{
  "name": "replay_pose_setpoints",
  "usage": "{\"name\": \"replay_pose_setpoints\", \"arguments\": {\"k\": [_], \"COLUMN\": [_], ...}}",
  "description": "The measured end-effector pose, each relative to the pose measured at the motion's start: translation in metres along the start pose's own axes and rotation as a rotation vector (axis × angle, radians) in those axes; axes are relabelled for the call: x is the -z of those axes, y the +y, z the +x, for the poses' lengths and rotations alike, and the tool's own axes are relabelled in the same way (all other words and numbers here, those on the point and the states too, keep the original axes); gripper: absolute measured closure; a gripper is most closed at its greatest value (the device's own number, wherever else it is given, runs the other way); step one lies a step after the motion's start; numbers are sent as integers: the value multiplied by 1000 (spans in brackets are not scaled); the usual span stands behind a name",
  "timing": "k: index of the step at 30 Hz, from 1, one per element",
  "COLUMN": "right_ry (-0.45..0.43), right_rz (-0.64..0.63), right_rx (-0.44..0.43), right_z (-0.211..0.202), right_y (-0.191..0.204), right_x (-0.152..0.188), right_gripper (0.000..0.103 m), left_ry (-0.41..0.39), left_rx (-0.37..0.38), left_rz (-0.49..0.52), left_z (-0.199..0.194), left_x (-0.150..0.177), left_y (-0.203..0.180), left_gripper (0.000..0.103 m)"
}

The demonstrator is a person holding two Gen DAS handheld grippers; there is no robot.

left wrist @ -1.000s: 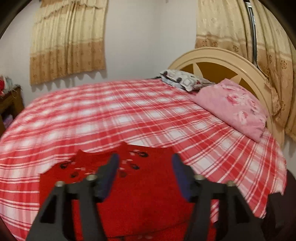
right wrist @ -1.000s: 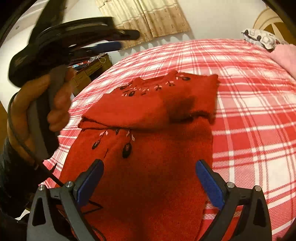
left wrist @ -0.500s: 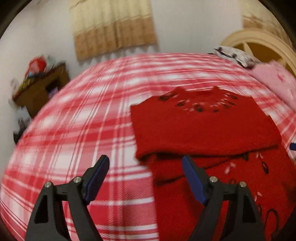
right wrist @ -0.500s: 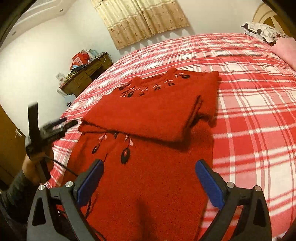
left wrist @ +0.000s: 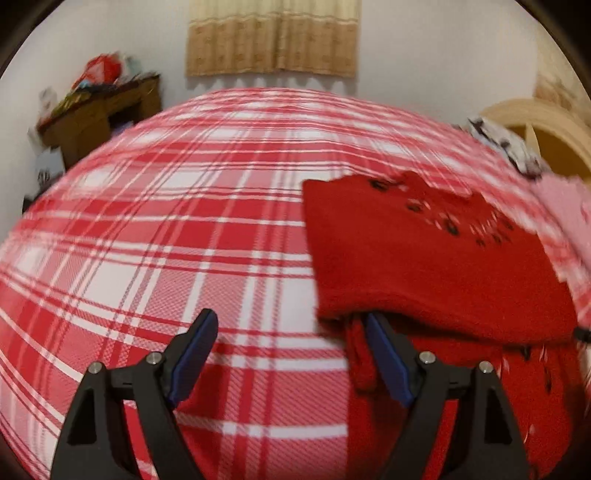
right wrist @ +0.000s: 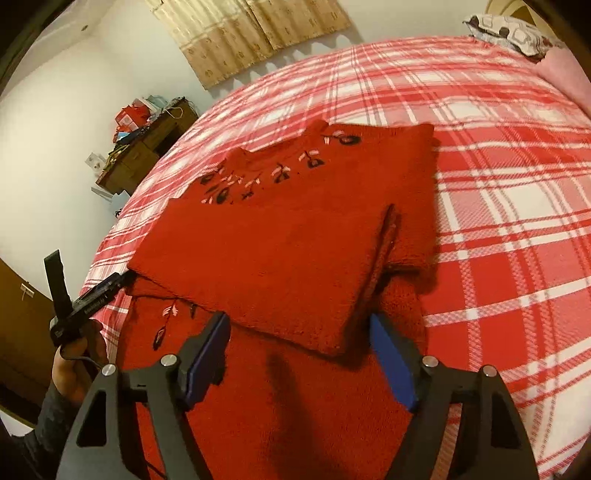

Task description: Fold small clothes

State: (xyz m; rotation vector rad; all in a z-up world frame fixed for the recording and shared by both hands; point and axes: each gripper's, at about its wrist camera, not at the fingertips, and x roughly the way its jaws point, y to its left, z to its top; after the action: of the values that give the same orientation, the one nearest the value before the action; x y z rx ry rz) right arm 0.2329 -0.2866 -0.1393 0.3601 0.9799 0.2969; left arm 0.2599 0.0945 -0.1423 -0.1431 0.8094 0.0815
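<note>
A red knit sweater [right wrist: 280, 243] with flower embroidery lies on the plaid bedsheet [left wrist: 184, 221], its upper part folded down over the body. My left gripper [left wrist: 290, 350] is low at the sweater's [left wrist: 424, 258] left edge. Its jaws are opening, with one finger [left wrist: 388, 362] tucked under the folded flap and mostly sheet between them. My right gripper [right wrist: 301, 347] hovers over the lower body of the sweater. Its jaws are closing, and the folded edge lies between the blue pads without being pressed. A hand [right wrist: 70, 365] holds the left tool at the sweater's left side.
A cluttered wooden desk [left wrist: 99, 114] stands by the wall at the far left of the bed. A patterned pillow [right wrist: 513, 33], a pink blanket [left wrist: 565, 210] and the cream headboard [left wrist: 546, 136] are at the right. Plaid sheet spreads left of and beyond the sweater.
My left gripper swung from above the sweater down to its left edge, and its jaws widened. My right gripper moved closer to the folded edge, and its jaws narrowed.
</note>
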Motion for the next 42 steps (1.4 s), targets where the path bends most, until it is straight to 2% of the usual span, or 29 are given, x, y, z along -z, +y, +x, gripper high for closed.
{"name": "replay_pose_setpoints", "arguments": {"k": [3,5,7,8,18,22,26,29,33,36,38,39,40,42], "right_ry": [-5,-11,-15,-15,-123,-169,-138,-75,-63,-86,-112,-129,-143,-170], "right_rz": [-10,-31,-43,-41,-139,-173,-155,-101,-78,-64,-84,-93,-96,-110], "right_rx": [8,14,2,-12,35,92,167,130,105,130,184,204,203,174], "right_z": [5,5,5,4,-28,-41,-32,-17,-12,-23,-31,-36,-41,-48], "right_y": [2,5,4,3,23,23,1,-20,-26,-29,-27,-26,-25,-17], "right_x": [-3,-6,-10,-12,-27,-33,-33,-28,-24,-26,-28,-29,-30,-32], "right_gripper": [36,54,88,92,93,93,94,93,91,86,73,60,53,53], "left_ry": [18,16,26,29,46,49,51,51,61,70,75,72,66,35], "left_rx": [1,4,3,8,5,6,6,5,9,9,-16,-34,-35,-34], "left_rz": [-9,-21,-32,-40,-43,-43,-40,-41,-51,-72,-68,-73,-86,-118], "left_z": [8,7,9,10,14,14,15,15,13,4,-2,-8,-13,-25], "left_x": [5,6,6,5,5,4,4,4,6,11,15,18,20,20], "left_y": [2,3,5,7,10,10,11,11,15,24,29,35,40,48], "left_gripper": [14,11,8,7,1,0,0,0,0,0,0,0,0,0]}}
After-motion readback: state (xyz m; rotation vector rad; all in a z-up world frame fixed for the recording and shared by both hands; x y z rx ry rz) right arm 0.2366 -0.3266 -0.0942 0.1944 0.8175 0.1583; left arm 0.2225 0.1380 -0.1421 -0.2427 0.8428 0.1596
